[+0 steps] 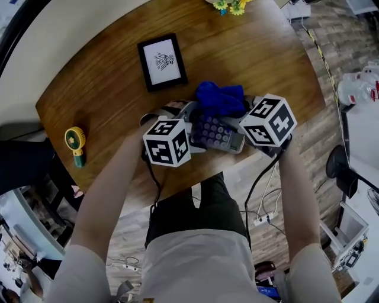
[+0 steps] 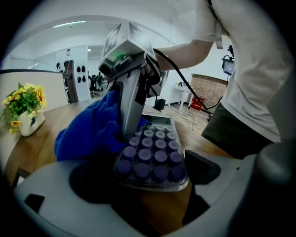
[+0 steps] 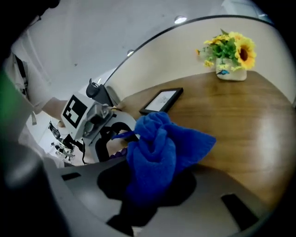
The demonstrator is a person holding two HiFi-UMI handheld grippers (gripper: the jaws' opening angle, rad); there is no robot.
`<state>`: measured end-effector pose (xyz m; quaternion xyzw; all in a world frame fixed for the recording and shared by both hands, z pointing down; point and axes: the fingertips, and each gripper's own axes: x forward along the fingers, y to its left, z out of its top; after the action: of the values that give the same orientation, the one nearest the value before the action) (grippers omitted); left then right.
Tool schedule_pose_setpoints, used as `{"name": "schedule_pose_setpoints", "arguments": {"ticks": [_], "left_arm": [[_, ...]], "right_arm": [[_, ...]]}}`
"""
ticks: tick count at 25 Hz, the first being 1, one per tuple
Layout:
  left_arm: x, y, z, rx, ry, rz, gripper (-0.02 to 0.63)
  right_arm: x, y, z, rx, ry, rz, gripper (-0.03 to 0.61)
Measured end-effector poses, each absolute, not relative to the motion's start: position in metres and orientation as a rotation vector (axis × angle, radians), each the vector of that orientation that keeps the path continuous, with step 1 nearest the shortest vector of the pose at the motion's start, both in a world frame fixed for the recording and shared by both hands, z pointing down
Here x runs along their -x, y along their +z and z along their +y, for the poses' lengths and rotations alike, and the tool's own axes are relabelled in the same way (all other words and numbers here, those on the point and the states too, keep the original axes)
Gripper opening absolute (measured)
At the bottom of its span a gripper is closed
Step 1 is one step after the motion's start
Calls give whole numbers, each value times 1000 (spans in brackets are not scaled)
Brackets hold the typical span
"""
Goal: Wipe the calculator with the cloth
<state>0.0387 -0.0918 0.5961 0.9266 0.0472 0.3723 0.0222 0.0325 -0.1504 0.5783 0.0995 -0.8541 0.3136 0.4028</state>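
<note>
A grey calculator [image 1: 220, 135] with purple keys lies near the front edge of the wooden table [image 1: 106, 89]. In the left gripper view its near end [image 2: 152, 155] sits between the jaws of my left gripper [image 2: 148, 183], which is shut on it. My right gripper [image 3: 148, 187] is shut on a bunched blue cloth [image 3: 159, 152]. In the head view the cloth [image 1: 219, 97] rests on the calculator's far end, with the right gripper [image 1: 244, 111] coming in from the right and the left gripper [image 1: 195, 131] from the left.
A black-framed picture [image 1: 161, 61] lies behind the cloth. A vase of yellow flowers [image 1: 228, 5] stands at the table's far edge. A yellow hand fan [image 1: 75, 142] lies at the left edge. Cables [image 1: 263, 189] hang over the floor by my legs.
</note>
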Motion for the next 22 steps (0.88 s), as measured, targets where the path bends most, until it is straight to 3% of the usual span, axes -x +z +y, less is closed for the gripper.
{"name": "schedule_pose_setpoints", "arguments": {"ticks": [11, 22], "left_arm": [[-37, 597, -90, -2866, 1158, 148, 474], [-38, 598, -90, -2862, 1161, 151, 475]], "right_arm": [[-46, 580, -146, -277, 939, -2138, 112], [-117, 574, -126, -432, 1122, -2105, 110]]}}
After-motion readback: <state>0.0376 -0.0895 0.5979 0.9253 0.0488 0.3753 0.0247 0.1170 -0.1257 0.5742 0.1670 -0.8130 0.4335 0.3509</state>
